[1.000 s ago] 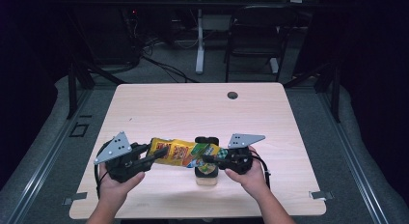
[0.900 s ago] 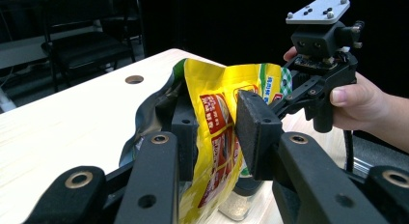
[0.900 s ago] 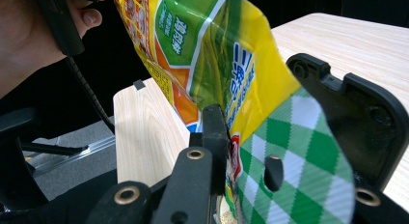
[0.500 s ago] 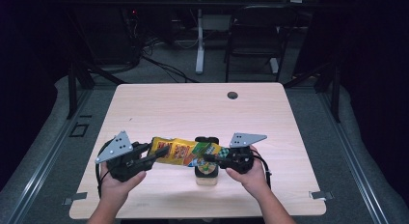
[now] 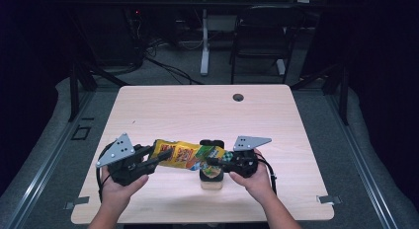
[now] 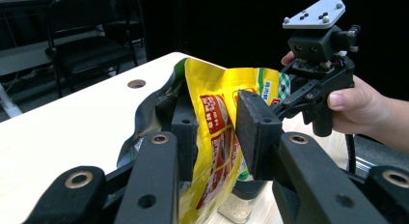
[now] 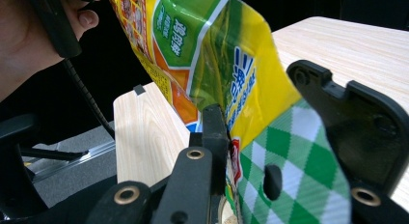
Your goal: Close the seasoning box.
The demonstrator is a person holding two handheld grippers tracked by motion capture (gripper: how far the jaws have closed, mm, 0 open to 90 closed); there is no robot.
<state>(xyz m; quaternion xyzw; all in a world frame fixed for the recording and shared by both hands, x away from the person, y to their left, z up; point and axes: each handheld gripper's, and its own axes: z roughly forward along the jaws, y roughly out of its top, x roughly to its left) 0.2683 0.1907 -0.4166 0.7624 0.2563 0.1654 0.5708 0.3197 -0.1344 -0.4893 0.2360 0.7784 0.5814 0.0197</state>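
Observation:
A yellow and green snack bag (image 5: 185,155) hangs lengthwise above the table between my two grippers. My left gripper (image 5: 165,155) is shut on its left end; in the left gripper view the pads (image 6: 255,132) press the bag (image 6: 217,118) from both sides. My right gripper (image 5: 212,160) is shut on the checked green end, seen close in the right gripper view (image 7: 263,108) with the bag (image 7: 217,50) rising from the jaws. A small jar (image 5: 211,177) with a black top stands on the table under the bag, partly hidden; its clear base (image 6: 236,209) shows below the bag.
The light wooden table (image 5: 197,115) has a round cable hole (image 5: 238,97) near its far edge. A dark chair (image 5: 257,41) and a white desk leg (image 5: 204,46) stand beyond it. A person's hand holding my right gripper (image 6: 313,79) shows in the left gripper view.

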